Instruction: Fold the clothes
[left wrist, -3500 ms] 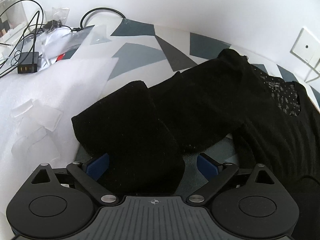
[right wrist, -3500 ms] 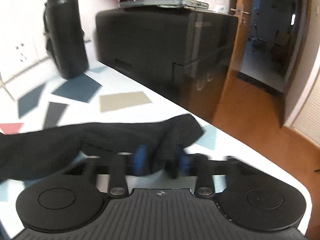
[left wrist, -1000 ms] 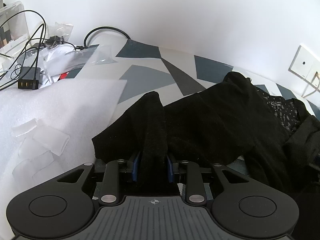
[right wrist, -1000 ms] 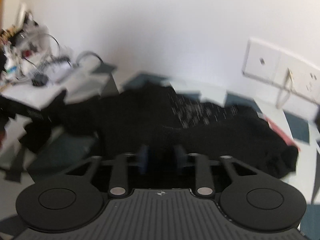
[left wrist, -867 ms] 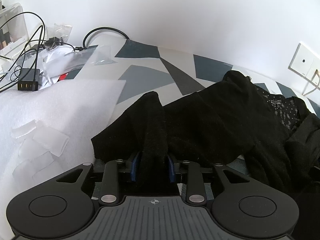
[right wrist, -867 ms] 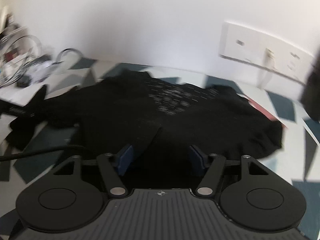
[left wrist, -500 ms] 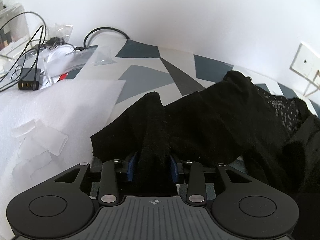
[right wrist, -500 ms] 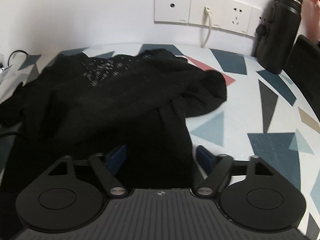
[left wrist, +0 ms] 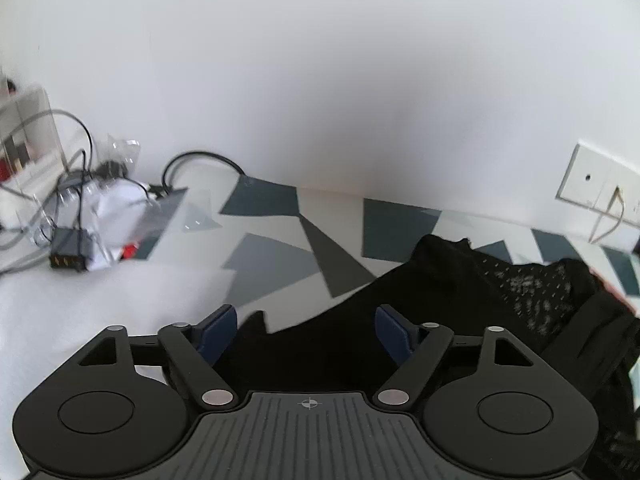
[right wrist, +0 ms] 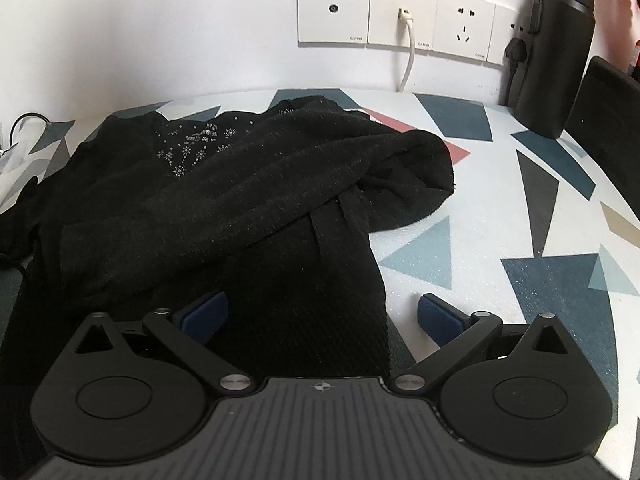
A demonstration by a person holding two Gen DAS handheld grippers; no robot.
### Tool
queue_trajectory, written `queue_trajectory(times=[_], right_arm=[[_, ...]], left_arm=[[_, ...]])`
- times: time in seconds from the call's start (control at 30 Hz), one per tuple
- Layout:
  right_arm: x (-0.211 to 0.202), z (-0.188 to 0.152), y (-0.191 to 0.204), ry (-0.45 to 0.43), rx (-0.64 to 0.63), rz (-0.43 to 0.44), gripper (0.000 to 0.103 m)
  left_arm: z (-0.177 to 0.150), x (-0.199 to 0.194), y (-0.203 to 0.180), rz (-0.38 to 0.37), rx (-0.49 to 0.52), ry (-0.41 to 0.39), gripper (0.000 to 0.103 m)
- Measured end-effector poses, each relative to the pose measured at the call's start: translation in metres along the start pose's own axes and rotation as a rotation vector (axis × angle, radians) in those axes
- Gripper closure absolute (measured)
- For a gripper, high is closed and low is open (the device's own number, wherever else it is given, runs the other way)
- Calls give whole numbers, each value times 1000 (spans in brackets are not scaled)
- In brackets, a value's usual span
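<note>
A black knit garment (right wrist: 256, 200) with a sparkly neck panel lies on the patterned table (right wrist: 540, 208). One sleeve (right wrist: 240, 216) is folded across its body. My right gripper (right wrist: 322, 314) hovers low over the garment's right side. Its jaws are opening wide and its blue pads (right wrist: 438, 318) press on nothing. In the left wrist view the garment (left wrist: 460, 300) spreads to the right. My left gripper (left wrist: 306, 334) hangs above its left edge. Its jaws are opening, and the cloth lies below them, not pinched.
A black bottle (right wrist: 552, 48) and a black box (right wrist: 608, 108) stand at the back right. Wall sockets (right wrist: 400, 16) with a white cable sit behind the garment. White foam sheet (left wrist: 80, 304), cables and a charger (left wrist: 68, 258) crowd the left.
My left gripper let go of the sleeve fold, spread its jaws and rose. My right gripper released its sleeve across the garment and spread wide, swinging right.
</note>
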State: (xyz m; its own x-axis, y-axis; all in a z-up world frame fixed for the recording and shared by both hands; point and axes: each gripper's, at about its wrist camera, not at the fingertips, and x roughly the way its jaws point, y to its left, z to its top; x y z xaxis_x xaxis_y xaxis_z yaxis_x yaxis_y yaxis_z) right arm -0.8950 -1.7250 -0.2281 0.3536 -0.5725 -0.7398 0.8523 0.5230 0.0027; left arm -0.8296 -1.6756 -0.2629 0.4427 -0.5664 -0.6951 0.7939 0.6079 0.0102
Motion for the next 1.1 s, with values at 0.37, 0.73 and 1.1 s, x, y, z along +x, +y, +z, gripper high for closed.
queue_trajectory(times=[0.37, 0.73, 1.1], right_arm=[[5, 4, -11, -17, -47, 51, 0], [7, 9, -62, -2, 69, -57, 0], [-2, 16, -62, -78, 59, -91, 0]], left_arm=[[-20, 24, -47, -480, -30, 226, 43], [-33, 54, -89, -517, 2, 365, 49], [-30, 39, -111, -620, 152, 253, 101]])
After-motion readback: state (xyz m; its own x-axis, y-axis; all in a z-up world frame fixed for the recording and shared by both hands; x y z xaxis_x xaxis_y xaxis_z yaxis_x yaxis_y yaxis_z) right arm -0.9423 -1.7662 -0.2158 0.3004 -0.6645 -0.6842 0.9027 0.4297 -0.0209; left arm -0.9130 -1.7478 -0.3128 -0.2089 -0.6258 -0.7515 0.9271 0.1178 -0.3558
